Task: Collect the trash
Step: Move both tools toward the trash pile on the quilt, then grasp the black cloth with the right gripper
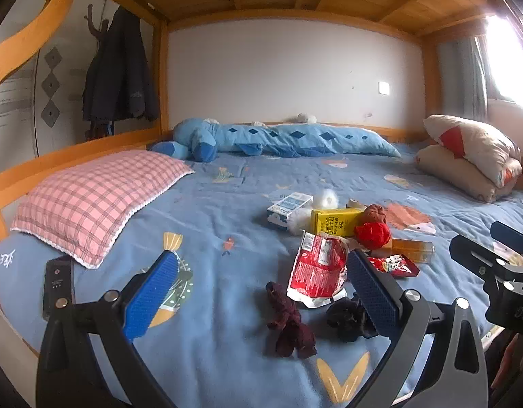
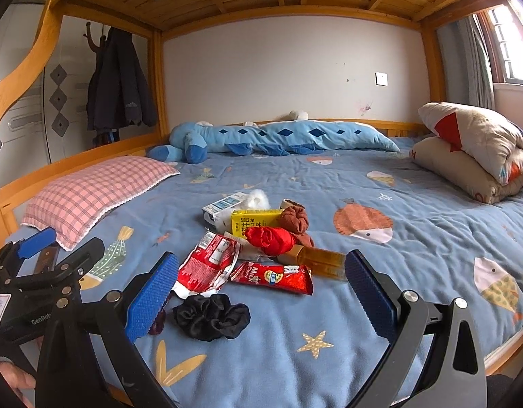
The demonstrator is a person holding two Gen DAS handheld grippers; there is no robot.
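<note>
The job looks like it is only at the start. Both grippers hang over the near edge of the bed (image 2: 414,238) and nothing is picked up yet. The left gripper (image 1: 258,292) has its blue pads spread wide apart, with nothing between them. The right gripper (image 2: 261,292) is wide open too, and it holds nothing.

The trash sits in a small heap in the middle of each picture, on the blue blanket. There is a big red wrapper (image 2: 207,265), crinkled and torn open, with white showing at its edges. Just beside it, to the right in the right wrist view, lies a small red snack packet (image 2: 271,277), flat and shiny. Behind them is a yellow drink box (image 2: 254,222) lying on its side, and a white and blue carton (image 2: 224,205) further back. A clear bottle (image 2: 324,260) with amber liquid lies just in front of the right gripper's right pad.

Some things in the heap are likely not trash: a red cloth ball (image 2: 270,239), a brown cloth ball (image 2: 295,219), a black scrunchie (image 2: 212,316) low in the picture, and a dark red sock (image 1: 288,323) in the left wrist view.

The next move is probably to go down to one of the red wrappers, the closest trash. A flat wrapper is thin, so the gripper must come low and pinch an edge without grabbing the blanket.
</note>
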